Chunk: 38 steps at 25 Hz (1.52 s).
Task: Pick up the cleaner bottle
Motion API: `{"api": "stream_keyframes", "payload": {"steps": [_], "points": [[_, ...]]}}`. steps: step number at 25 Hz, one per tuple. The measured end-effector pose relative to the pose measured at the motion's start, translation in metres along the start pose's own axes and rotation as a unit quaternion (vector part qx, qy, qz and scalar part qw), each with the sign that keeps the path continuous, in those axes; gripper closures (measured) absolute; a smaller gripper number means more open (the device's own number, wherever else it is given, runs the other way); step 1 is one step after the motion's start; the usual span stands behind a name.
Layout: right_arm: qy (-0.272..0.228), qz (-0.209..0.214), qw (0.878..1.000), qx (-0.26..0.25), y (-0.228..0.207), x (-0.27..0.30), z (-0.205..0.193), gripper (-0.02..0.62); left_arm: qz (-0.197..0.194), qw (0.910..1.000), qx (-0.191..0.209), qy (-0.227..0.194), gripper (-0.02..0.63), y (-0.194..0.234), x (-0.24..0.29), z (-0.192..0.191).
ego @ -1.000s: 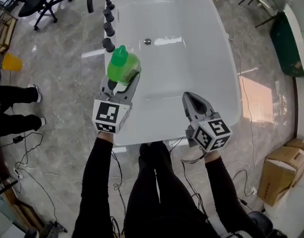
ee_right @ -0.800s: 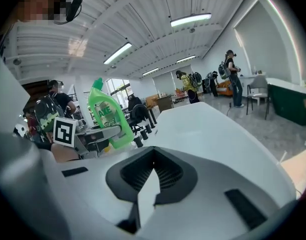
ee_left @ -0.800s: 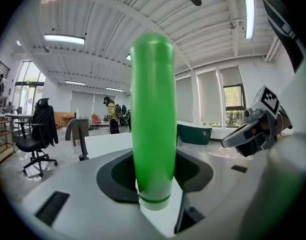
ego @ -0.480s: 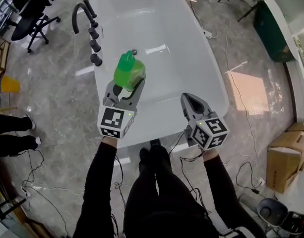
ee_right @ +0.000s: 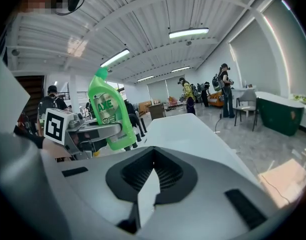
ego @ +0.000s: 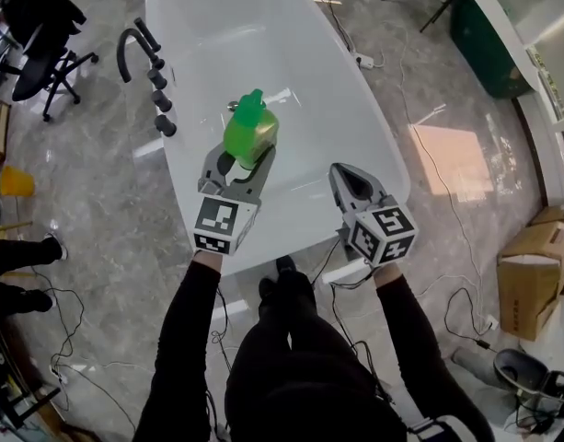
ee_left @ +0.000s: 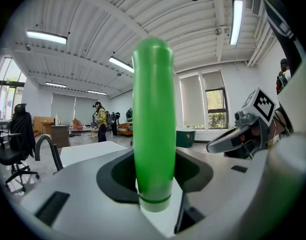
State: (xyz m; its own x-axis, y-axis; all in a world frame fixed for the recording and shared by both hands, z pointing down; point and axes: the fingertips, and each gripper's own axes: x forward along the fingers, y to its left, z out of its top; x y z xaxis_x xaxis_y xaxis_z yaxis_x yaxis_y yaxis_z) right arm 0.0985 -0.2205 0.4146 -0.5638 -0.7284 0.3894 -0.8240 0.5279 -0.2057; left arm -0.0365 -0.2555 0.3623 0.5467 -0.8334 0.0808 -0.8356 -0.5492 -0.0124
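Both sleeves reach forward over the near end of the tub [ego: 337,81]. Left gripper [ego: 237,164]: jaws stand wide and clamp the green bottle [ego: 251,134] low on its body. The bottle is upright, cap up, lifted clear of the tub and hanging over its near left part; the label faces the right gripper. Right gripper [ego: 344,175]: jaws closed together with nothing between them. It hangs over the near right rim, level with the left gripper and apart from it. Farther on, a black faucet [ego: 130,46] and a row of black knobs [ego: 159,104] sit along the tub's left rim. A black chair [ego: 38,63] stands on the floor beyond the far left corner, and a cardboard box [ego: 530,284] stands on the floor well to the right.
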Motion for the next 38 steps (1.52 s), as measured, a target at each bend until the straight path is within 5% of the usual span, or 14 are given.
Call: {"api": "stream_keyframes", "payload": {"steps": [38], "points": [[0.002,0.018,0.998,-0.054,0.011,0.01,0.019,0.594,-0.014,0.9998,-0.009,-0.013,0.411,-0.015,0.004,-0.001]]}}
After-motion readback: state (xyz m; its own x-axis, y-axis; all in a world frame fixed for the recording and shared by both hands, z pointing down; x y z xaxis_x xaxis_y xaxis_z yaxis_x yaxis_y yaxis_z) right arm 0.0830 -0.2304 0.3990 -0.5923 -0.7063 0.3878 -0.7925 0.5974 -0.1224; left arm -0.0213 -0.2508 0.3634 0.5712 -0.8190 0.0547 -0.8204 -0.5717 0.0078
